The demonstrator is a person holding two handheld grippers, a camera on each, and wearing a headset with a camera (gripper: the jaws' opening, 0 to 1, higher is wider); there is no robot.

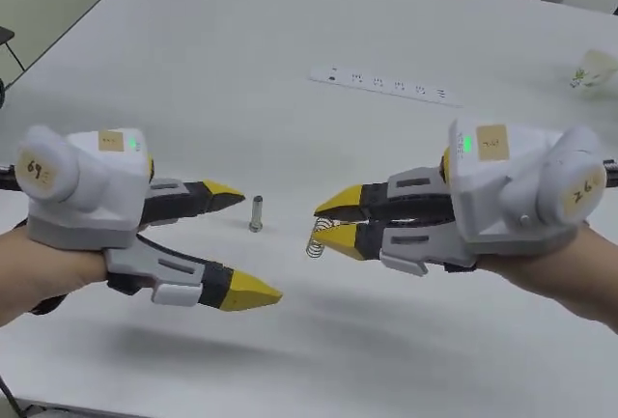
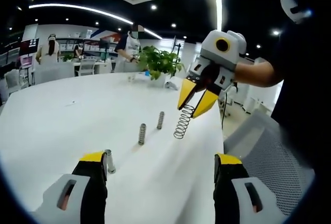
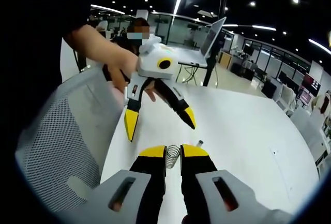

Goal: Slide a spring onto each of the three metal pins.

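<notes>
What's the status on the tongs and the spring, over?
Left tongs open beside the bare pin. Right tongs shut on spring, close to that pin. Two other springs stand upright farther along. Nothing in between.

Hiding: silvery coiled metal spring in right tool
Its upper coils are vanishing between the yellow tips; the short grey metal pin is peeking over one tip; the head view's edge is cutting off a pale object.

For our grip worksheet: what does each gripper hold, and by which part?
Right gripper pinches a spring by one end, the rest hanging free. Left gripper is open, holding nothing.
</notes>
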